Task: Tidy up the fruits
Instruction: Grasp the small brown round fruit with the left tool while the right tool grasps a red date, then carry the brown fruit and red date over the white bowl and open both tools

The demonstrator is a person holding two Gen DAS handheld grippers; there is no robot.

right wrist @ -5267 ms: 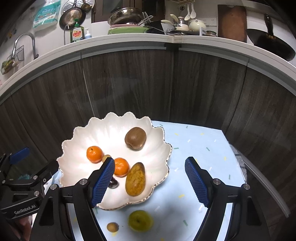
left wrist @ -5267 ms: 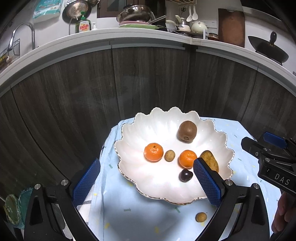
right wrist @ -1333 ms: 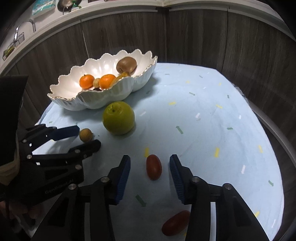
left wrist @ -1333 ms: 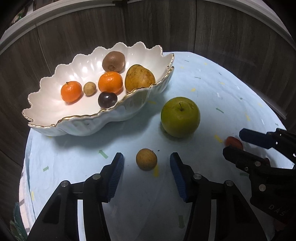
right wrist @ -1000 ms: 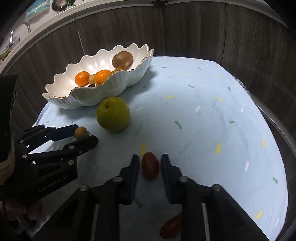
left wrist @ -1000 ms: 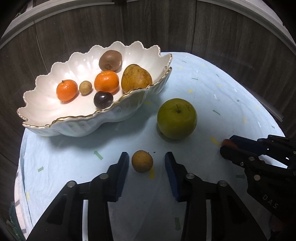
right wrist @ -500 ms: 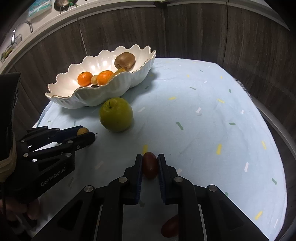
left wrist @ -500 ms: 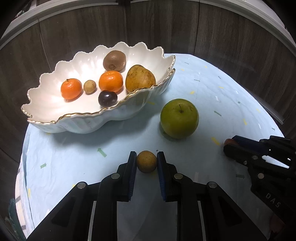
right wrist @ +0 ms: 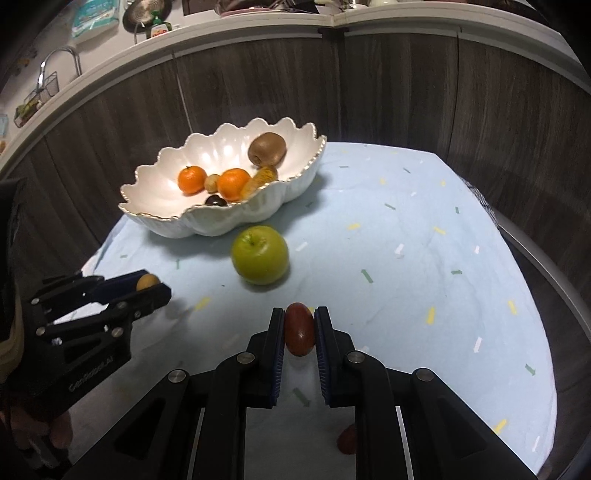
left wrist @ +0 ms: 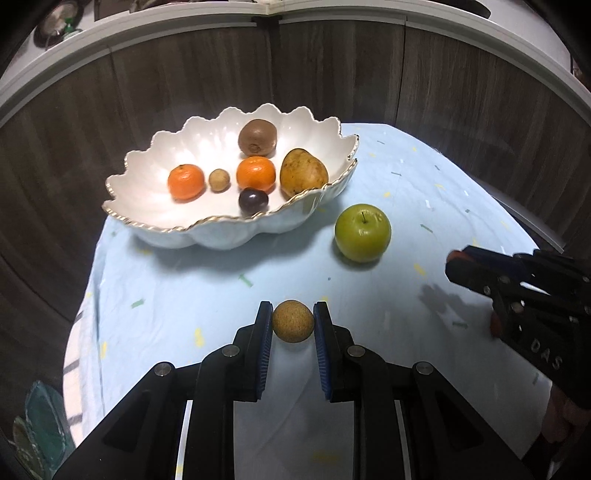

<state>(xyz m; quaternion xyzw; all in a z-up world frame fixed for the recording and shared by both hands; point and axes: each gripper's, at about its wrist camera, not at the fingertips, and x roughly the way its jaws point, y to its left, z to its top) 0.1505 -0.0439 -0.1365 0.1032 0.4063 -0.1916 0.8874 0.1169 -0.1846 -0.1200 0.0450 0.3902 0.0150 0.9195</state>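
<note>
Left gripper (left wrist: 293, 324) is clamped on the small tan round fruit (left wrist: 293, 321), blue pads (left wrist: 265, 347) pressing both its sides, over the near part of the table. Right gripper (right wrist: 299, 328) is clamped the same way on the dark red oval fruit (right wrist: 299, 328), held upright between its pads (right wrist: 277, 354).

Table (right wrist: 406, 280) has a light blue cloth with small coloured flecks. White scalloped bowl (left wrist: 207, 229) with a gilt rim sits at the far left corner of the table, against the dark wood panelling (left wrist: 332, 74). In the bowl:
- two mandarins (left wrist: 186, 181), a second small tan fruit (left wrist: 219, 180) between them
- kiwi (left wrist: 257, 137) at the far side
- brownish pear (left wrist: 303, 172) against the right rim
- dark plum (left wrist: 253, 200) at the near rim

Green apple (left wrist: 362, 232) stands on the cloth just beside the bowl's near-right side, not touching it, stem up. It's between the bowl and the two grippers.

From the right wrist view, another red fruit (right wrist: 348, 439) lies on the cloth at the near edge, mostly hidden behind the right gripper's finger. Can't tell its shape.

White counter (right wrist: 258, 33) runs above the panelling, with a tap (right wrist: 61, 59) and kitchen clutter on it.
</note>
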